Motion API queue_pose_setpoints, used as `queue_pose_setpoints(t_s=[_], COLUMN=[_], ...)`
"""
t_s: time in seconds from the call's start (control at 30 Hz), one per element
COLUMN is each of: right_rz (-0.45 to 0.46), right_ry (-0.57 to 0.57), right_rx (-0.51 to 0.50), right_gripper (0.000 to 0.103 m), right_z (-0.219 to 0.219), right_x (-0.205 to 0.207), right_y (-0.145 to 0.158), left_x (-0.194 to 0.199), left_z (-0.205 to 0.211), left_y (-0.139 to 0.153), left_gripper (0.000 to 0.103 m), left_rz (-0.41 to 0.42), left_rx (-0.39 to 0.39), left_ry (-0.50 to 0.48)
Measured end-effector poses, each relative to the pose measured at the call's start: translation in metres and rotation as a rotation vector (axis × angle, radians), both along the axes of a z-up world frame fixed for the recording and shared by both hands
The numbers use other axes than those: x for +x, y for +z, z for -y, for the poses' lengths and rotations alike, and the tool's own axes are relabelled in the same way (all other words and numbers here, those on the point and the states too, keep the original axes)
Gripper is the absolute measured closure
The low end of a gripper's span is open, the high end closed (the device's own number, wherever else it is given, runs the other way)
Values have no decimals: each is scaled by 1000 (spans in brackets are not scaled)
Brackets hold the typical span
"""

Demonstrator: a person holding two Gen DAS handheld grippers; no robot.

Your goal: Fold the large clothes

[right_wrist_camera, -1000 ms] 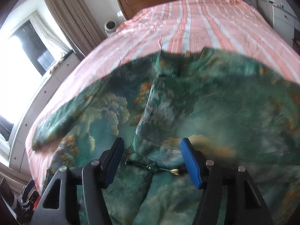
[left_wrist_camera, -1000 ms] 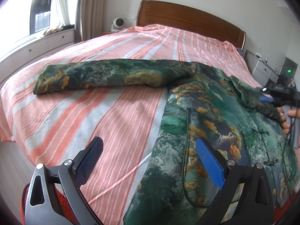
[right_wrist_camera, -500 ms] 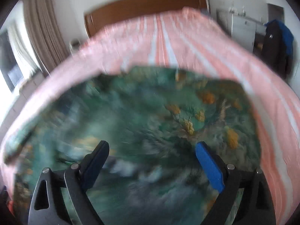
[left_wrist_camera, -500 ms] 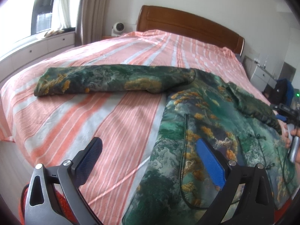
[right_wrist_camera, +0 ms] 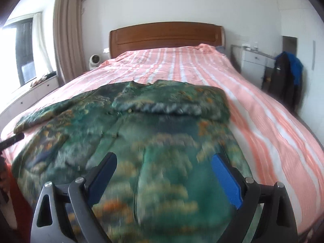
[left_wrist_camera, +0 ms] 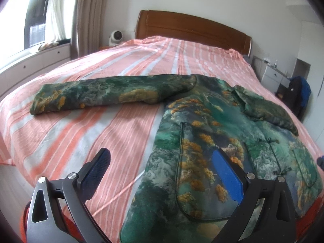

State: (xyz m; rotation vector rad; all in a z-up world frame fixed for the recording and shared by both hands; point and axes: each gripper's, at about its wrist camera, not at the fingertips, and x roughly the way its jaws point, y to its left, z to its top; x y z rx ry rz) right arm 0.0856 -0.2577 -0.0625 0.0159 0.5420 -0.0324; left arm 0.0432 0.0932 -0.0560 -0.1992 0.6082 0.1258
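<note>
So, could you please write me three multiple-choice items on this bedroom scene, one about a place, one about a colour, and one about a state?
1. Where does the jacket lie?
A. on the bed
B. on the floor
C. on a chair

2. What colours are the bedspread stripes?
A. blue and black
B. orange-pink and white
C. green and yellow

3. How does the jacket's left sleeve lie?
A. folded over the chest
B. stretched out sideways
C. rolled into a ball

Answers: 1 A, the jacket rests flat on the bedspread; 2 B, the stripes show beside the jacket; 3 B, the sleeve extends across the bedspread, away from the body.
</note>
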Motion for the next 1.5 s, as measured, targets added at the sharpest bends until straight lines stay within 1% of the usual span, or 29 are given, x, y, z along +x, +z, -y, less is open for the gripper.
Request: queue_pose_setpoints(t_s=[0.07,0.17,0.23,0.3,0.37,0.63,1.07,1.5], right_rz=[3,1,6,10,8,-10,7,4], right_ry=[-10,-12,-19,-25,-28,-23,-11,6], right_rx=[-13,-84,-80,-61,-66,-75,-83,-98], right_gripper=[9,9,9,9,9,9,9,9], right_z=[2,1,5,8,11,13,11,5], right_x=[-11,-18,-19,-17,-14,-8,-10,-11], right_y=[-8,-12,-13,-17,-21,-32,-32,-33], left_x=[-1,-2,-4,-3,-2,-1,1,3], left_z=[0,-4,-7,-9,-10,-7,-11,-14], left_y=[0,-2,-2,-5,-7,-11,-15,-18], left_gripper=[2,2,2,2,2,2,2,2], left_rz=[3,-6,-7,-15,-27,-44,-57,-66], left_rx=[-3,-15,-17,-4,6,28,27,31], left_ry=[13,42,59,74,85,86,104,105])
